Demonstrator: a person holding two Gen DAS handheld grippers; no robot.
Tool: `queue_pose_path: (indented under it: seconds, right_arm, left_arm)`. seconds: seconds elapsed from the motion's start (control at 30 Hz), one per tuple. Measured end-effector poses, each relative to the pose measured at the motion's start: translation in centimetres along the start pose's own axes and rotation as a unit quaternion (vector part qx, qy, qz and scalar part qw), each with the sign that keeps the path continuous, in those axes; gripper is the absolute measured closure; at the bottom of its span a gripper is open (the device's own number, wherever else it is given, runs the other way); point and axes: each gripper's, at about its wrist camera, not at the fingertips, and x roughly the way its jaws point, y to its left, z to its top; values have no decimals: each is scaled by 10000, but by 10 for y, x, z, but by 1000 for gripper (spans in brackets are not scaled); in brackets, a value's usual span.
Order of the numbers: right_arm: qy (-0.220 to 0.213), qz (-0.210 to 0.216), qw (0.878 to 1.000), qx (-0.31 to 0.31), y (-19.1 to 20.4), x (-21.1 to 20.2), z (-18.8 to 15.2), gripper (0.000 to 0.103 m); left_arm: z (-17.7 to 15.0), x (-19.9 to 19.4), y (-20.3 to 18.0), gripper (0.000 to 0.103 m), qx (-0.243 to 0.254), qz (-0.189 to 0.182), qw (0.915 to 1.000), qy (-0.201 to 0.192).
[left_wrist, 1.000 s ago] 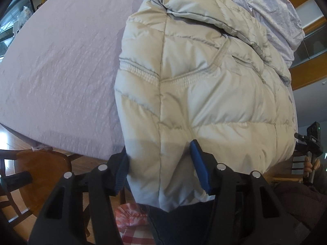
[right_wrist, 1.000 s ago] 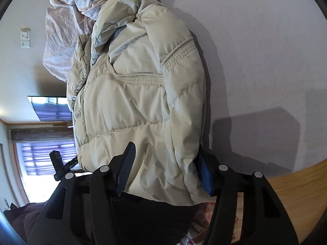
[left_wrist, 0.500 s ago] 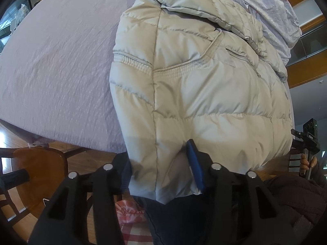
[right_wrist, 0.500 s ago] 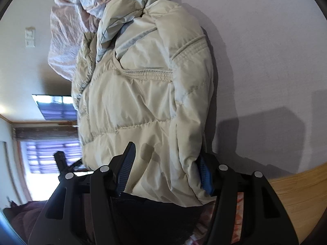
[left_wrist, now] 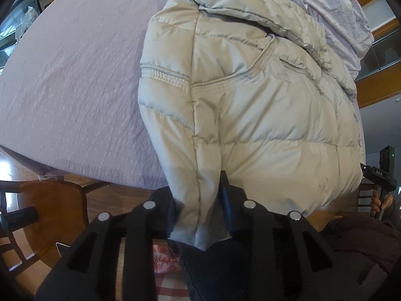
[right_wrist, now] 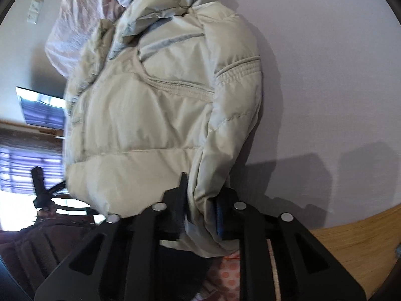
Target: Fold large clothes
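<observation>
- A small white label (left_wrist: 378,173) sits on a black handle held by a hand at the far right of the left wrist view, just past the edge of the puffy jacket (left_wrist: 263,115). It looks like it has dark marks that may be numbers, but they are too small and fuzzy to read for sure.
- No words or numbers show on the puffy jacket itself.
- In the right wrist view there is nothing to read.
</observation>
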Motion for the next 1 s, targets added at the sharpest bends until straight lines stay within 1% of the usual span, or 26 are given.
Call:
queue_pose_path:
  seconds: [0.13, 0.23, 0.27, 0.3, 0.37, 0.4, 0.43, 0.5, 0.53, 0.67, 1.0]
  right_arm:
    - [-92, -193, 9997, -147, 0, -4, -2, 68]
    - [-116, -148, 9995, -257, 3, -2, -5, 68]
    - [-49, -19, 9996, -272, 3, 0, -6, 69]
    - [-12, 35, 9996, -289, 5, 2, -7, 74]
    - [22, 92, 9995, -307, 7, 5, -8, 82]
    - [20, 179, 9995, -266, 6, 5, -8, 86]
    - [19, 208, 9994, -265, 5, 4, -6, 88]
    - [14, 140, 9991, -388, 10, 2, -5, 90]
    - [9, 95, 9989, -460, 12, 0, -4, 90]
    - [70, -71, 9975, -703, 24, 0, 2, 91]
    - [50, -176, 9933, -1140, 39, -9, 15, 91]
  left_arm:
    - [0, 1, -3, 63, 59, 32, 10000, 13]
    - [0, 1, -7, 60, 113, 68, 9999, 16]
    - [-1, 2, -9, 60, 122, 89, 9999, 10]
    - [-1, 2, -9, 61, 117, 103, 9999, -7]
    - [-2, 1, -7, 69, 62, 89, 9999, -39]
    - [-2, 1, -6, 77, 2, 37, 10000, -62]
    - [-2, -1, -5, 84, -27, -13, 9999, -106]
    - [-3, -7, -6, 90, 7, -45, 9997, -234]
    - [-3, -10, -7, 92, 49, -30, 9995, -295]
    - [1, -17, -9, 93, 103, 10, 9992, -388]
    - [13, -35, -10, 93, 89, 47, 9975, -705]
